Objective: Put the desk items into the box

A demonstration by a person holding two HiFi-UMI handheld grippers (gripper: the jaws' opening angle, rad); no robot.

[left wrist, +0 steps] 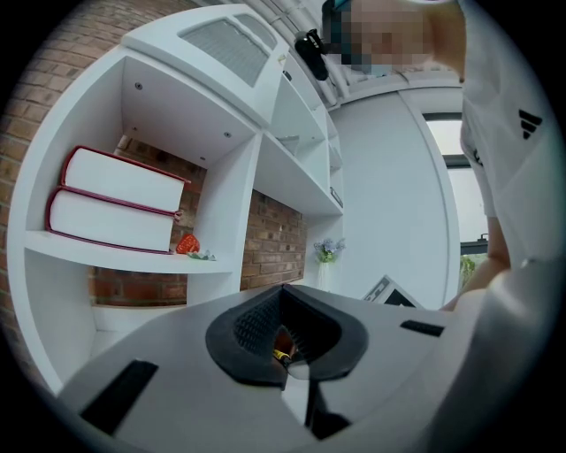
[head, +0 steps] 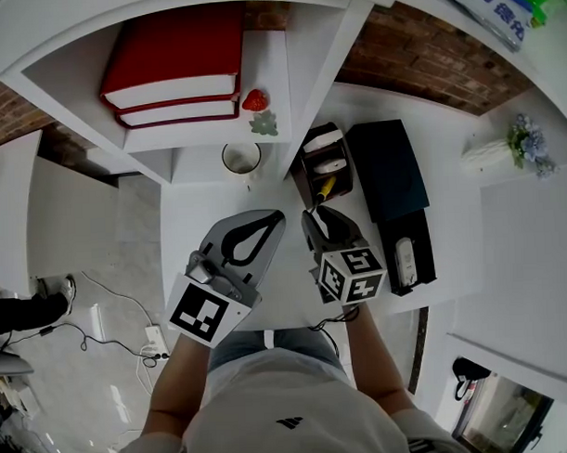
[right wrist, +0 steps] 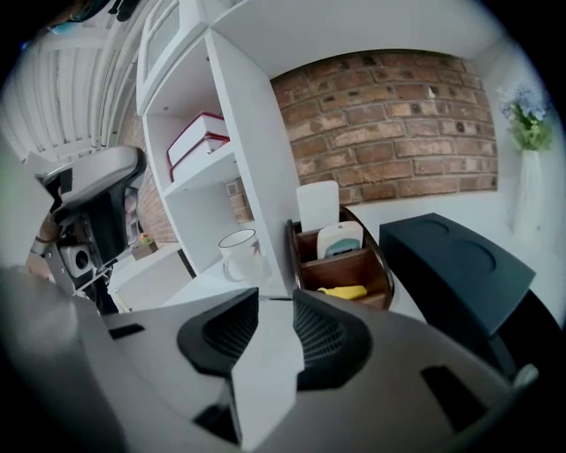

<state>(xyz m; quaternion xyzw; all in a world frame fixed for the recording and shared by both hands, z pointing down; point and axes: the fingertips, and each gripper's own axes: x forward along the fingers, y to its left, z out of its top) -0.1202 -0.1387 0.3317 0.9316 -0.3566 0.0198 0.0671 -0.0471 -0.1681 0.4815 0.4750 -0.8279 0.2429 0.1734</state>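
White desk (head: 183, 224), head view: left gripper (head: 277, 215) pinched shut, right gripper (head: 312, 212) close by the box (head: 304, 160). Left gripper view: jaws together, empty. Right gripper view: jaws half apart, empty, yellow item (right wrist: 343, 291) lying in box; I'd guess a sloppy pull-back could snag the rim and tip it.

Bright, even, diffuse illumination throughout; the matte white desk top (head: 204, 224) and white shelf unit (head: 305, 53) show only faint, soft-edged shadows. The pale glossy floor tiles (head: 109, 403) carry weak reflections. In the left gripper view a tall bright window pane (left wrist: 453, 190) is overexposed. All three views have strong wide-angle distortion: straight shelf edges bow, and the red brick wall (right wrist: 398, 115) curves. Both gripper views are ringed by a black vignette. The grey plastic left gripper (left wrist: 283, 290) and right gripper (right wrist: 276, 294) lie close to the lens and look slightly soft.
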